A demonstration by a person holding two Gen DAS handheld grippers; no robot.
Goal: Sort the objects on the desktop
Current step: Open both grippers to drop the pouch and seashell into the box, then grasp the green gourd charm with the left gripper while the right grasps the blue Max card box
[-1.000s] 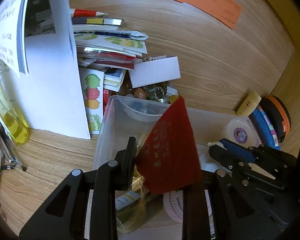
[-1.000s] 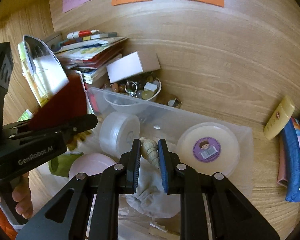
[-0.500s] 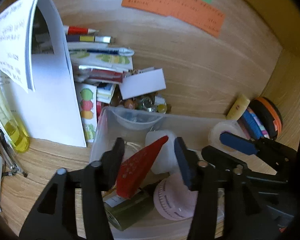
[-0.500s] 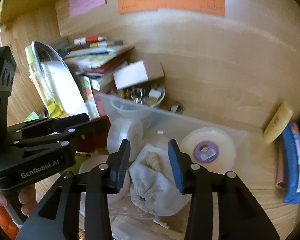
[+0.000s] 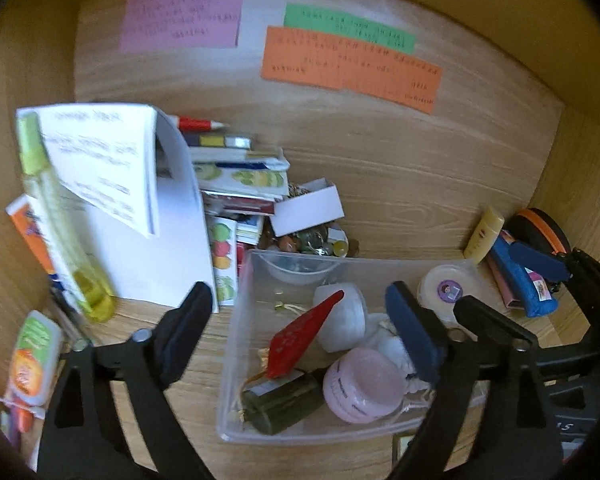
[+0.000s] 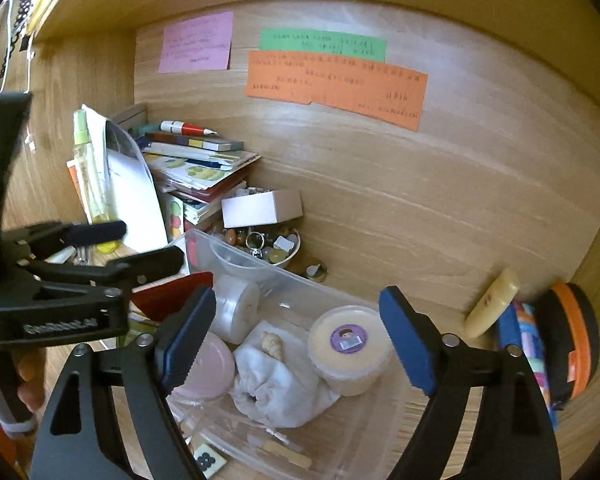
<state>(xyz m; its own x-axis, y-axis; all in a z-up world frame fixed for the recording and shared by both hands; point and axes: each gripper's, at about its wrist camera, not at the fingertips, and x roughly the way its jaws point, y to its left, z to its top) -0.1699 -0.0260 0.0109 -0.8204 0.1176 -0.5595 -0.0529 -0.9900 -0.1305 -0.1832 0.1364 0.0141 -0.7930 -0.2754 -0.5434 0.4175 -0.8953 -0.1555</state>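
Left gripper (image 5: 296, 320) & right gripper (image 6: 292, 336): jaws wide, empty, above clear plastic bin (image 5: 236, 344). Lift clear w/o clipping red paper card (image 5: 304, 338).

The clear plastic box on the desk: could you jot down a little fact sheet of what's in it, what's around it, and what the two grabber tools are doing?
container: clear plastic box on a wooden desk
inside: red card, seashell on a white cloth pouch, pink jar, round tub with purple sticker, dark green bottle
behind the box: bowl of trinkets, stacked booklets
left gripper: open, holding nothing
right gripper: open, holding nothing
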